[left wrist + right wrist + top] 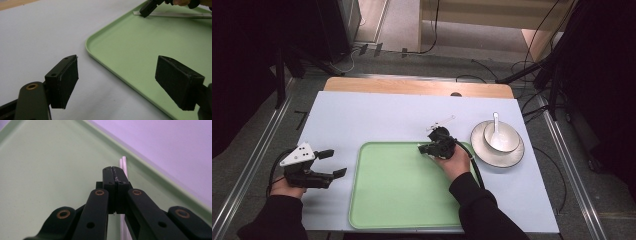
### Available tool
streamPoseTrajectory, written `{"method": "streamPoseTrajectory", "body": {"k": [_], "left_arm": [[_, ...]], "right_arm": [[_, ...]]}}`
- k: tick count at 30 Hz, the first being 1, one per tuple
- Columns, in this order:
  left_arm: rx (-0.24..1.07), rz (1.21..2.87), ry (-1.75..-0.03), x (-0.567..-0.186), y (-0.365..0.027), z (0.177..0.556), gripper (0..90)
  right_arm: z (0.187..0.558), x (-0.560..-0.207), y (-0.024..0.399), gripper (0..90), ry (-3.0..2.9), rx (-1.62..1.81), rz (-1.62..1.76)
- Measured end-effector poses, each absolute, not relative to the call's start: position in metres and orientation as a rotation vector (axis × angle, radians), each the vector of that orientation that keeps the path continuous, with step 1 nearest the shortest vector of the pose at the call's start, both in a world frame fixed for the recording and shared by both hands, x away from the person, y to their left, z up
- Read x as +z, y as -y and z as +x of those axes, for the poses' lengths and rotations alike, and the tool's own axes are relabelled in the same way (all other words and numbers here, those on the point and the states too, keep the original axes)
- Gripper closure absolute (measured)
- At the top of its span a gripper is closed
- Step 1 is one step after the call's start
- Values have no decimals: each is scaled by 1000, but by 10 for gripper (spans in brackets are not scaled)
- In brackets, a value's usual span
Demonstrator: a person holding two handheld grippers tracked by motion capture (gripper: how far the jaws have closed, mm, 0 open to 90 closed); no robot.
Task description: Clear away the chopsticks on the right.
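Chopsticks [123, 165] under shut right tool [114, 168], on green tray [45, 165]

words: none can be read
numbers: none can be read
signs or brands: none on the flat light-green plastic tray [402, 200] or the round white bowl [508, 131]

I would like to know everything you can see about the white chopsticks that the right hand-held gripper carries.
The chopsticks are a pair of thin, straight, white sticks, plastic by their look, lying side by side. The shut jaws of the right hand-held gripper clamp them, so the pair runs under the jaws and its blunt ends stick out just past the tips. They sit over the green tray, near its raised edge. Whether they touch the tray cannot be told.
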State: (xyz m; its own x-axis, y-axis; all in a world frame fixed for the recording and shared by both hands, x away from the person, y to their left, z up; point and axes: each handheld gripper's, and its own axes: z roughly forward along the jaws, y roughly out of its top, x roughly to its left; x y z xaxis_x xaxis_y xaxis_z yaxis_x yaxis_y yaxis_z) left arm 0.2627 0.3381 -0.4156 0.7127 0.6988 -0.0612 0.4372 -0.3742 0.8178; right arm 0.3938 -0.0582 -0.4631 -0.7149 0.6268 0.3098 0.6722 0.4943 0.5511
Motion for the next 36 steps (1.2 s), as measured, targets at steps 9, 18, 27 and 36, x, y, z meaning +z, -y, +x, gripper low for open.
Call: {"method": "streamPoseTrajectory", "body": {"k": [9, 18, 27, 36], "left_arm": [[370, 2031, -863, -415, -337, 264, 187], [365, 2027, -858, -416, -335, 265, 187], [364, 2025, -857, -416, -335, 267, 187], [364, 2026, -854, -415, -336, 267, 187]], "right_arm": [[386, -463, 71, 900, 2651, -1012, -1169], [386, -460, 65, 900, 2681, -1001, -1159], [399, -453, 45, 900, 2703, -975, -1123], [410, -455, 37, 900, 2739, -901, -1136]]}}
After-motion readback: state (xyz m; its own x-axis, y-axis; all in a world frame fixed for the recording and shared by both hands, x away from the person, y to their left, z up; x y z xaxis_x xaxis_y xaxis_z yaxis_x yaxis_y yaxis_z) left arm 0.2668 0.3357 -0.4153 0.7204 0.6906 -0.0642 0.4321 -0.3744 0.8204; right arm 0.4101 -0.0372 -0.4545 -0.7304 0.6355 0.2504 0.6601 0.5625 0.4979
